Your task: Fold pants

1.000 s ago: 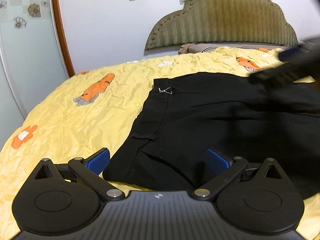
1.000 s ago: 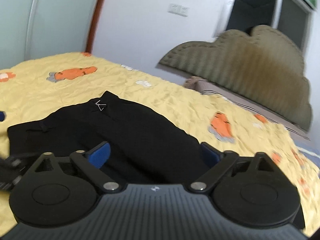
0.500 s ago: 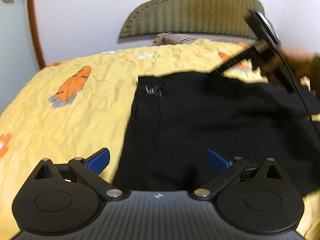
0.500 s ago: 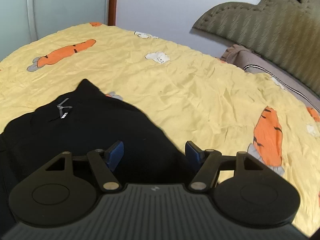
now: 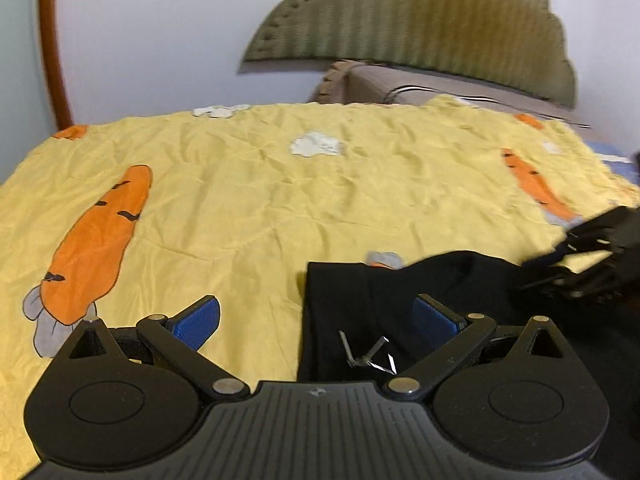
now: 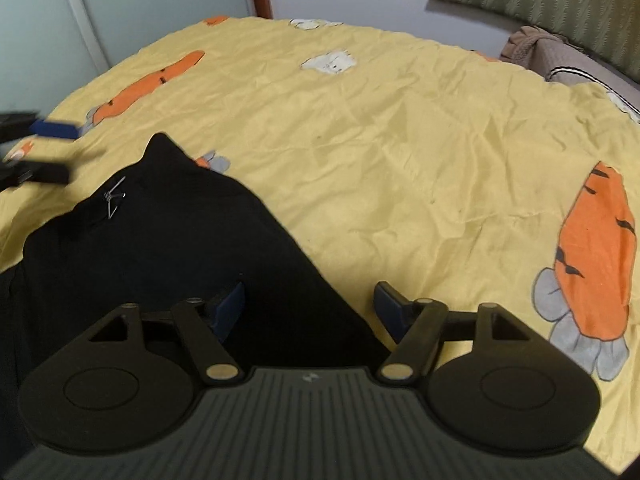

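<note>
black pants lie on the yellow bed sheet. since a second ago you've swung both tongs to the waistband end, by the metal clasp. left tongs released, straddling the corner. right tongs closing around the far edge, not yet pinching. likely set for a fold. no containers here.

I see pants: plain black | bedsheet: yellow, orange carrot and white rabbit print | headboard: olive green, striped | my gripper pads: blue
</note>
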`<control>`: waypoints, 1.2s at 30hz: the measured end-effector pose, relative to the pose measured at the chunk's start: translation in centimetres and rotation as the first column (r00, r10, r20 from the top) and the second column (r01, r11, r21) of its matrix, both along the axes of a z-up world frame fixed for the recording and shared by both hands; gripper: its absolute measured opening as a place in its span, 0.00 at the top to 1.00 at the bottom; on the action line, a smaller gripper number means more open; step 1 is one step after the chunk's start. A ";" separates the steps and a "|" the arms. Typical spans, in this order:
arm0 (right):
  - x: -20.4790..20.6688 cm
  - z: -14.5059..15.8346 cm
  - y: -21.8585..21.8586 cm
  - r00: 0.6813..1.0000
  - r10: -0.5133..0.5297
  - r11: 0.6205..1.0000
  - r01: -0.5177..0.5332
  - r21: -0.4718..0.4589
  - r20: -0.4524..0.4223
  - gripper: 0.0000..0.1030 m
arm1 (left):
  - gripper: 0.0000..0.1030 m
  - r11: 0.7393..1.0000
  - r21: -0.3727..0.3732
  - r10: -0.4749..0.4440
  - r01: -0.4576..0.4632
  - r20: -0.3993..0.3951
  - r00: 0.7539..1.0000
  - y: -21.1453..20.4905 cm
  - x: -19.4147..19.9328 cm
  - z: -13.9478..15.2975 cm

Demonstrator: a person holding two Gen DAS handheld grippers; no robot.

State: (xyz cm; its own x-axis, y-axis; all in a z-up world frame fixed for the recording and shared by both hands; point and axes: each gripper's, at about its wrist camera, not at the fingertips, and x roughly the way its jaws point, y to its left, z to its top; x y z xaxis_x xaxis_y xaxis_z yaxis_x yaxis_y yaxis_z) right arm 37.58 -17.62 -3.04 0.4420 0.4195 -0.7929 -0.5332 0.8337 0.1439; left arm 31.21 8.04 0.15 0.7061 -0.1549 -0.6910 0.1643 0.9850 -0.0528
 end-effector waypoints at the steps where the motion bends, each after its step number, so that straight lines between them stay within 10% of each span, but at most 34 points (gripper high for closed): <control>1: -0.3 0.0 0.1 1.000 0.017 1.000 -0.017 0.006 0.005 0.64 | 0.00 1.000 0.005 0.008 -0.008 -0.004 1.000 -0.3 0.1 -0.3; 5: -1.8 0.8 1.3 0.996 0.040 0.998 -0.036 -0.056 0.076 0.88 | 0.00 0.999 -0.019 0.028 -0.029 -0.034 0.999 -0.6 -0.2 -0.8; 18: -14.1 4.5 8.0 0.869 0.155 0.933 0.028 -0.360 0.470 0.92 | 0.00 0.965 -0.138 0.219 -0.224 -0.050 0.974 3.3 -6.9 0.5; 36: -31.2 0.3 13.7 0.809 0.270 0.901 -0.021 -0.432 0.522 1.00 | 0.00 0.876 0.015 0.466 -0.482 0.237 0.853 5.5 -21.8 -2.4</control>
State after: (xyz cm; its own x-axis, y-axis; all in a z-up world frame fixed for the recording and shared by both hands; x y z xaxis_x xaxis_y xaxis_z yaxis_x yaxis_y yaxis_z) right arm 6.39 -3.95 -2.72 0.8141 0.2288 -0.5337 -0.5339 0.6565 -0.5330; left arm 9.43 13.54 -2.21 0.8151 0.2811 -0.5066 -0.3245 0.9459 0.0027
